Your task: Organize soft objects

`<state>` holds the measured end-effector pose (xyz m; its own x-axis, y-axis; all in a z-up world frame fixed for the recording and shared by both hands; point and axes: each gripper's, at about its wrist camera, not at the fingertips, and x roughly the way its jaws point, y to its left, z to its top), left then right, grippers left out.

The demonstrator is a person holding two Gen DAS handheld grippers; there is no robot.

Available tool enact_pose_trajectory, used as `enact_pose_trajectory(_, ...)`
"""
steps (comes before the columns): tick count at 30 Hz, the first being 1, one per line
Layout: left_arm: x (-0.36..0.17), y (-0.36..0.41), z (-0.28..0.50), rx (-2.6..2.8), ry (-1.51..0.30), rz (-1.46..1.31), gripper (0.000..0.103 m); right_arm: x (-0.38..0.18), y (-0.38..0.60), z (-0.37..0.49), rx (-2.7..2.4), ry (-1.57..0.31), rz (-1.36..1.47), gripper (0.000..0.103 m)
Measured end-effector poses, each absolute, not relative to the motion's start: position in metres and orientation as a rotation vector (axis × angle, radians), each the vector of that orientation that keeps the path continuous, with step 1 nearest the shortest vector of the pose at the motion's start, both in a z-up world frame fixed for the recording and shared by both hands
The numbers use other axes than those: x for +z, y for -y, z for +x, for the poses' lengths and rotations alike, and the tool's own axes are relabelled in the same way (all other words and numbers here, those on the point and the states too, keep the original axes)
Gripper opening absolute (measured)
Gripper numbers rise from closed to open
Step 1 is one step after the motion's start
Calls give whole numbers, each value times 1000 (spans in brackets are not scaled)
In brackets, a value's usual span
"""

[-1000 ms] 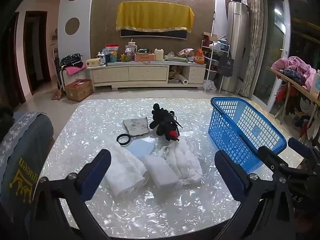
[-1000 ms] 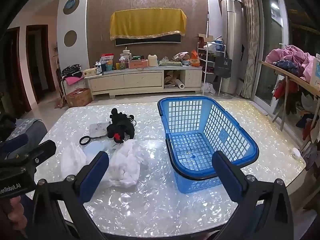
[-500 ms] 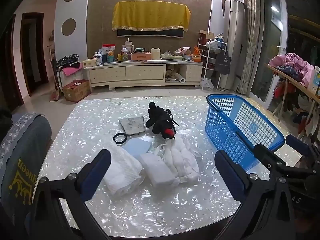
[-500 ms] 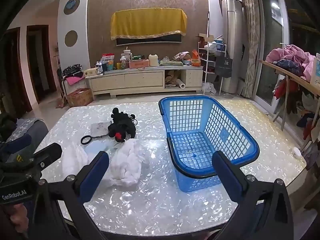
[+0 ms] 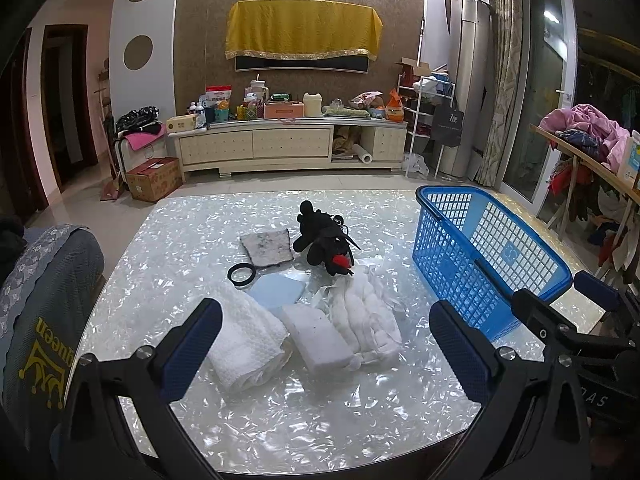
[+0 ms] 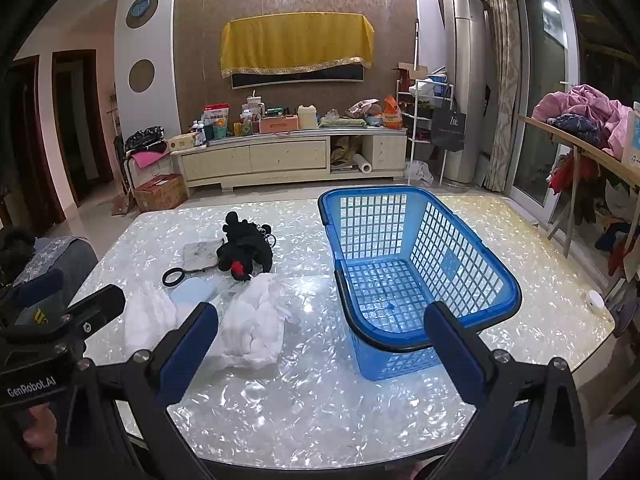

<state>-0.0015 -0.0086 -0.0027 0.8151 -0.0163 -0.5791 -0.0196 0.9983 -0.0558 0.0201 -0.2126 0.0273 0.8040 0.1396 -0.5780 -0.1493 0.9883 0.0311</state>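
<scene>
On the pearly white table [image 5: 280,412] lie a rolled white towel [image 5: 244,336], a white sponge block [image 5: 320,340], a bunched white cloth [image 5: 368,320], a light blue pad [image 5: 276,290], a grey rag [image 5: 267,246], a black ring [image 5: 241,273] and a black plush toy [image 5: 324,240]. An empty blue basket [image 6: 404,276] stands to their right. My left gripper [image 5: 324,352] is open and empty, just short of the towel and sponge. My right gripper [image 6: 320,344] is open and empty, between the white cloth [image 6: 252,328] and the basket.
A grey-covered chair back [image 5: 44,304] stands at the table's left edge. A small white round object [image 6: 595,300] lies near the table's right edge. A cluttered TV cabinet [image 5: 288,144] is beyond the table, and a rack with clothes [image 5: 588,132] on the right.
Both views have shifted slightly, the left one drifting right so the items sit further left. Both grippers stay open and nothing on the table has moved.
</scene>
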Motion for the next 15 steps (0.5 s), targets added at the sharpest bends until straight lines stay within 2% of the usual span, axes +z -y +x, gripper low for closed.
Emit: enact_pose_trajectory(15, -2, 9, -1, 2, -620, -57, 103, 26, 211, 18, 151, -629, -18, 103)
